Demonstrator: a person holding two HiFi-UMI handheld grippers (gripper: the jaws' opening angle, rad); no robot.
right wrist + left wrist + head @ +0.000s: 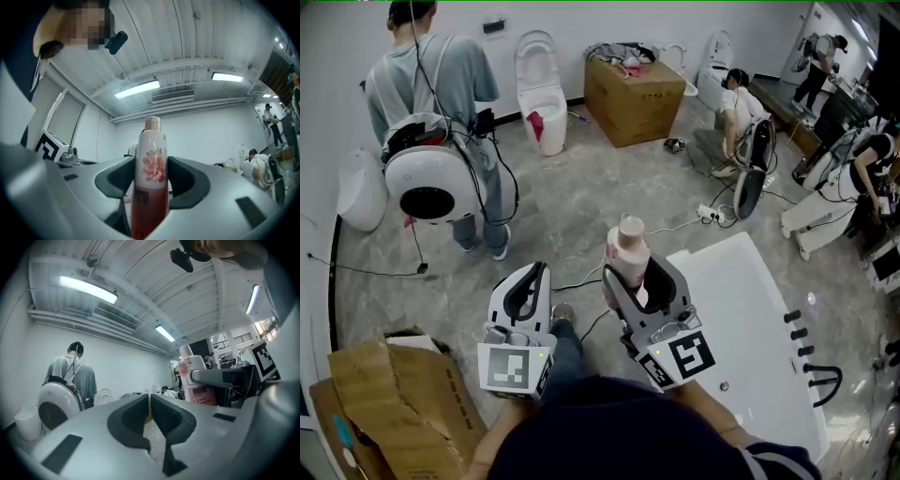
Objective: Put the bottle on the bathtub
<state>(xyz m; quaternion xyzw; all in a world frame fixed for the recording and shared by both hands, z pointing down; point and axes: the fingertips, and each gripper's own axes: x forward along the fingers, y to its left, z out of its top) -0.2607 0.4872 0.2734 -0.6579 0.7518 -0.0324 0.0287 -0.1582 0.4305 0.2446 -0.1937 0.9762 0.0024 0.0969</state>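
Nearest, on the left: left gripper (529, 283), jaws pressed together on nothing, idle. Just beside it: right gripper (639, 274), clamped on the bottle (627, 251) at mid-body. Long axis upright, cap on top, darker lower half hanging below the pads. Further out and to the right of that grip: bathtub (741, 309), white rim just beside the right gripper, well apart from the left one. Probably calls for a short carry rightward and down with the right gripper, keeping the bottle upright onto the flat rim.
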